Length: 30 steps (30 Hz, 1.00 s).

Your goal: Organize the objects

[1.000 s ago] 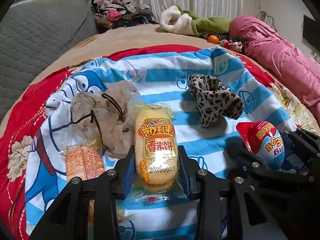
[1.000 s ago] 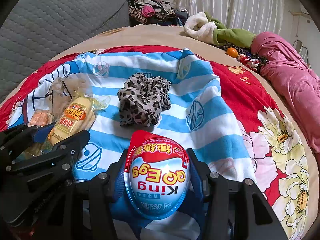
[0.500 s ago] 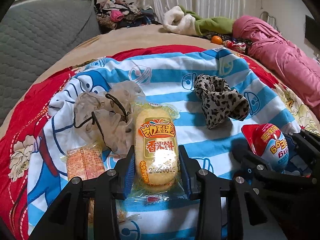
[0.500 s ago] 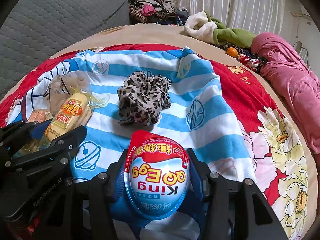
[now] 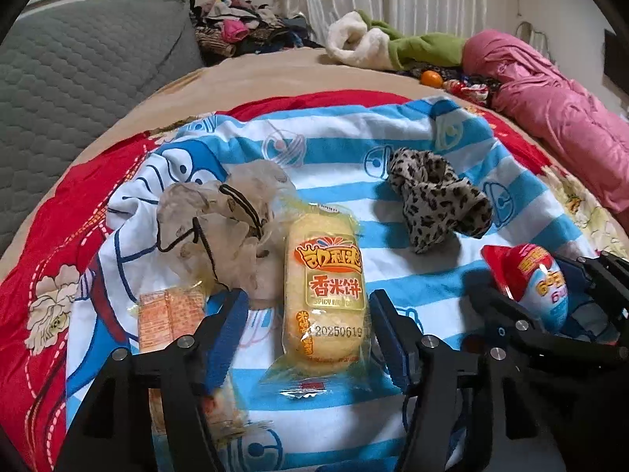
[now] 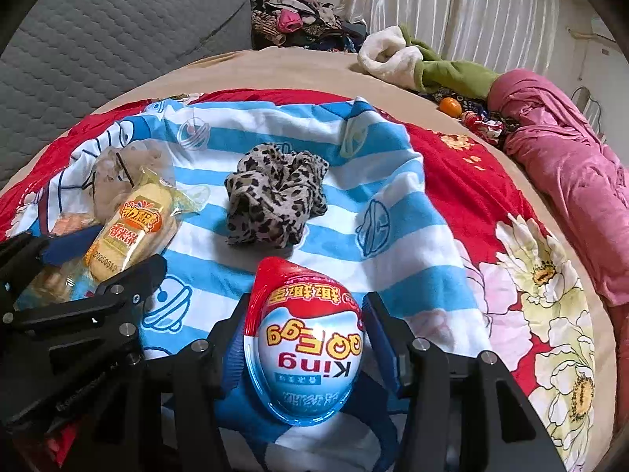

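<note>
The left gripper point(image 5: 308, 310) stands spread wide, its two blue-padded fingers point(image 5: 228, 326) on either side of the one yellow plastic-wrapped rice cake packet point(image 5: 325, 295), with a clear gap showing on each side, so the packet lies loose on the blue-and-white striped cartoon blanket point(image 5: 342, 157) between the fingers. Just outside the left finger lies one small orange-printed snack sachet point(image 5: 167, 314), partly hidden under that finger, and ahead of the gripper to its left sits one sheer beige scrunchie with a black elastic cord point(image 5: 220, 220), touching the packet's far corner. Ahead and to the right, apart from the packet, rests one leopard-print fabric scrunchie point(image 5: 436, 200). The right gripper point(image 6: 306, 338) is clamped on the one red, white and blue plastic surprise egg point(image 6: 304, 350), both pads pressed against its sides, its printed label upside down from this view and its red tip pointing forward. From the right gripper, the leopard scrunchie lies straight ahead, while the rice cake packet is ahead to the left, beside the left gripper's dark frame. Beyond the blanket lies one red floral quilt point(image 6: 523, 275), and well beyond, near a pink bundle of bedding point(image 6: 558, 149), sits one orange fruit point(image 6: 450, 105).
</note>
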Tool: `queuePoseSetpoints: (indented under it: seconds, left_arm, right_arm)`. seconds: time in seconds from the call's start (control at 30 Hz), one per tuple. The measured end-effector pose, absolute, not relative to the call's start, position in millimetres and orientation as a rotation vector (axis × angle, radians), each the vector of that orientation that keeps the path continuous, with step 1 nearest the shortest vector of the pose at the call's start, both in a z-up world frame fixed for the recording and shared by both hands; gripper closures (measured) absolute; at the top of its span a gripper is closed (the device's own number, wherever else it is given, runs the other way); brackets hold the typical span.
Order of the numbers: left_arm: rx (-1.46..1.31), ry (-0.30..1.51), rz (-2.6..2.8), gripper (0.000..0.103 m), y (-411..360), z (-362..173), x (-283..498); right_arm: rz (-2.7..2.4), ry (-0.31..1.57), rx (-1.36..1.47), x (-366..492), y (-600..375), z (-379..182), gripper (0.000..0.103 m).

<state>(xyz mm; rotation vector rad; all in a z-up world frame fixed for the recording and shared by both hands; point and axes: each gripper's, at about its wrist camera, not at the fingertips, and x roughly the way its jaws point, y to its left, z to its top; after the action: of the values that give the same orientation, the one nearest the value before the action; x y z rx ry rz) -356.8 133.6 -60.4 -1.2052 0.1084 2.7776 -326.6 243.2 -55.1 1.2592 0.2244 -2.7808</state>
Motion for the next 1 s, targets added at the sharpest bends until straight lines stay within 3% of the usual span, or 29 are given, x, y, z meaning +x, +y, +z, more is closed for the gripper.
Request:
queuePoseSetpoints:
  seconds: [0.03,0.37,0.73,1.0]
  left_arm:
    - [-1.205,0.108,2.788,0.032,132.5,-59.4,-356.3]
    - [-1.189,0.096,2.794,0.027,129.1,-49.4,-350.1]
    - [-1.169,0.062,2.828,0.017,114.0,-27.4,-338.4]
    - [-1.183,0.027,2.819,0.015,106.0,-19.6,-324.4]
  right_arm:
    - [-2.785,0.217,1.255,-326.3,244.3,-53.9,0.042]
    - [-2.807,0.196,1.235,-321.8,249.5,-44.7,0.033]
    - [-2.846,0.208,1.188,-310.5,248.8,-23.8,0.013]
    - [-2.866,0.163,1.154,-297.2,254.8,-6.6,0.007]
